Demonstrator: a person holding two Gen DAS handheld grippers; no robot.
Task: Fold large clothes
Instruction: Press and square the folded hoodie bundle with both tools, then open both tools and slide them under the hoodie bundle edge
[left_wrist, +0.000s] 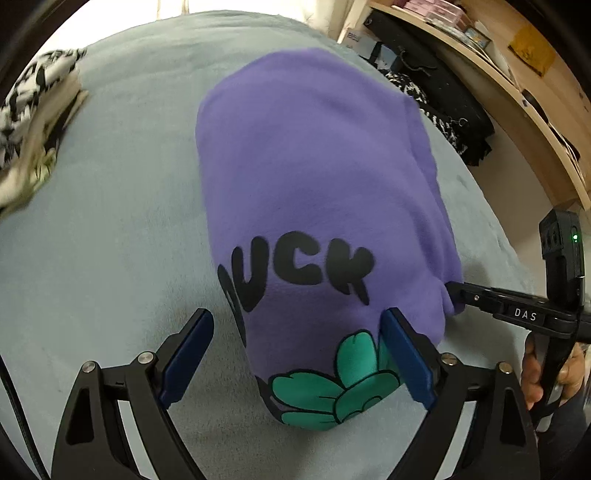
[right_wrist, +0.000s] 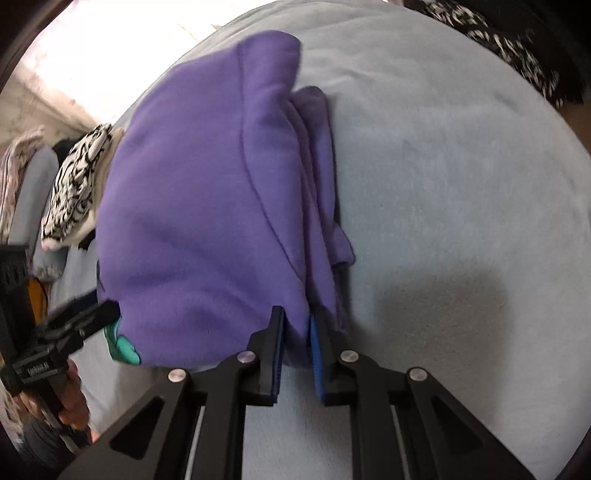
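A purple fleece sweatshirt (left_wrist: 317, 192), already folded into a thick bundle, is seen lying on the pale blue blanket (left_wrist: 110, 229) of a bed, its printed end nearest the left gripper (left_wrist: 299, 354), whose fingers are spread wide with one blue pad resting on the cloth and nothing clamped. The right gripper (right_wrist: 297, 328) is seen nipped onto the stacked layers at the bundle's side edge. The fabric is judged soft, bulky and limp, liable to slump, so all layers at a near corner are best taken together.
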